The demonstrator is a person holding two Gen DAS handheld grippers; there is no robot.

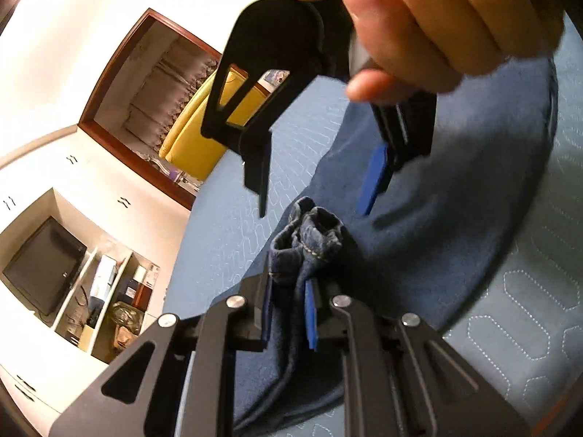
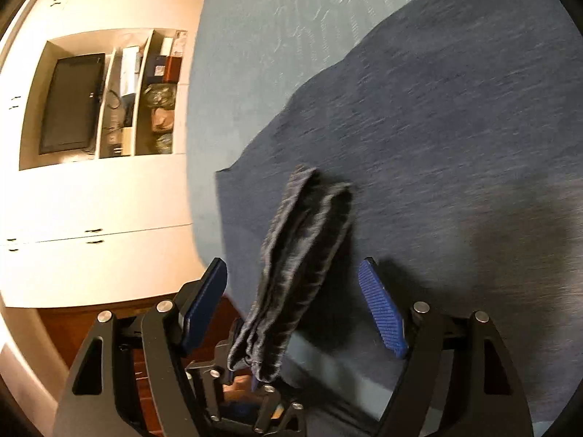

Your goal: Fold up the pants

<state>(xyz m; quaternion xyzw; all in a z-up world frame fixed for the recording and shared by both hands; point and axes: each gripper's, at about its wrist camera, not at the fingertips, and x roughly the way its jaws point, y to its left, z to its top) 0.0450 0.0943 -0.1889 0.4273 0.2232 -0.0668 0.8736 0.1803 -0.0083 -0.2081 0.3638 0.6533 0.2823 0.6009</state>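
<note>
Dark blue denim pants (image 1: pixel 455 189) (image 2: pixel 437 109) lie spread on a light blue quilted bed (image 1: pixel 528 327) (image 2: pixel 273 36). My left gripper (image 1: pixel 289 280) is shut on a bunched hem of the pants (image 1: pixel 313 236), which stands up from between its blue pads. A hand holds my right gripper (image 1: pixel 313 211) just above that hem, with its jaws spread wide. In the right wrist view the right gripper (image 2: pixel 291 266) is open on either side of the raised hem (image 2: pixel 302 240) without touching it. The left gripper (image 2: pixel 244 382) shows below, clamped on the fabric.
White wall cabinets with a dark television (image 1: pixel 43 266) (image 2: pixel 69 105) and cluttered shelves stand beyond the bed's edge. A wood-framed mirror (image 1: pixel 145 91) shows a yellow chair. Wooden floor (image 2: pixel 109 320) lies beside the bed.
</note>
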